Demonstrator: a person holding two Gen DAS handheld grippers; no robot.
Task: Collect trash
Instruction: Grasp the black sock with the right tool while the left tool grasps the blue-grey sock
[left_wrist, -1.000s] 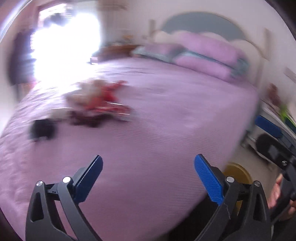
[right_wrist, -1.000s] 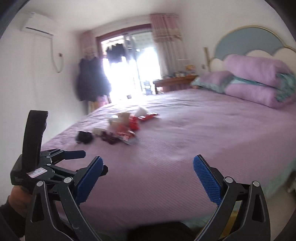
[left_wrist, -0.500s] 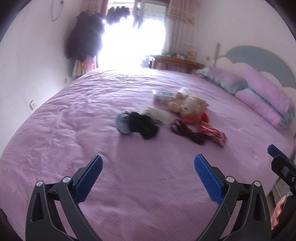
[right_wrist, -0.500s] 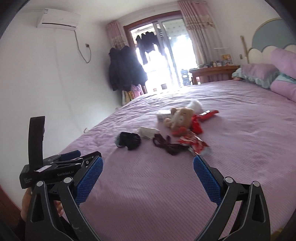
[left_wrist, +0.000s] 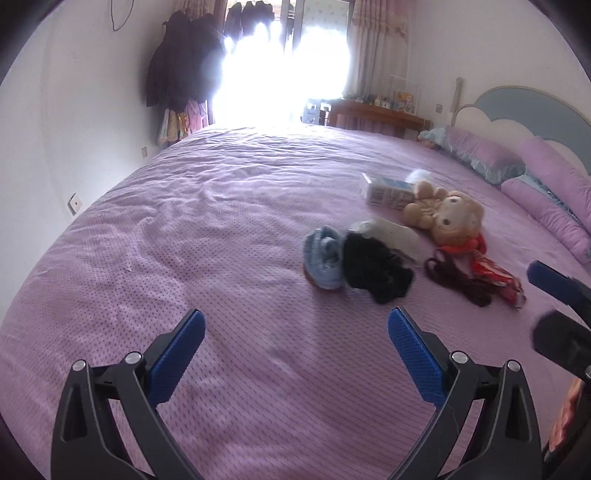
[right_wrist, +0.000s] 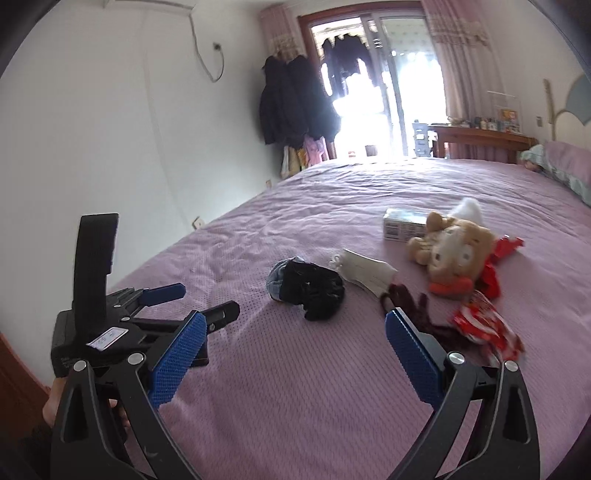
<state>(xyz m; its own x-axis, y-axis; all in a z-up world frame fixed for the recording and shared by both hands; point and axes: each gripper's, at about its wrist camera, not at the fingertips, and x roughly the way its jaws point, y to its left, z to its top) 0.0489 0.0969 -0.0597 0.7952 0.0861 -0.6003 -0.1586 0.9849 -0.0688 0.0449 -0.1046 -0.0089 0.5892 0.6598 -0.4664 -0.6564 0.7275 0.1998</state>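
Note:
A small pile lies on the purple bed (left_wrist: 221, 229): a red snack wrapper (right_wrist: 484, 328), a white face mask (right_wrist: 364, 273), a small carton (left_wrist: 388, 192), a black sock (left_wrist: 373, 269), a blue sock (left_wrist: 323, 258), a dark red hair tie (right_wrist: 410, 306) and a teddy bear (left_wrist: 447, 218). My left gripper (left_wrist: 295, 350) hovers open over bare bedspread, short of the pile and to its left. My right gripper (right_wrist: 295, 350) is open too, its right pad (right_wrist: 410, 354) close to the hair tie and wrapper. Both hold nothing.
Coats (right_wrist: 291, 103) hang on the left wall by a bright balcony door (left_wrist: 280, 66). A wooden desk (right_wrist: 480, 140) stands beyond the bed. Pillows (left_wrist: 546, 192) and a headboard (left_wrist: 532, 114) are at the right. A hand (right_wrist: 55, 406) holds the left gripper.
Both views have swung left, from the pillows toward the door, and moved nearer the pile. Both grippers stayed open.

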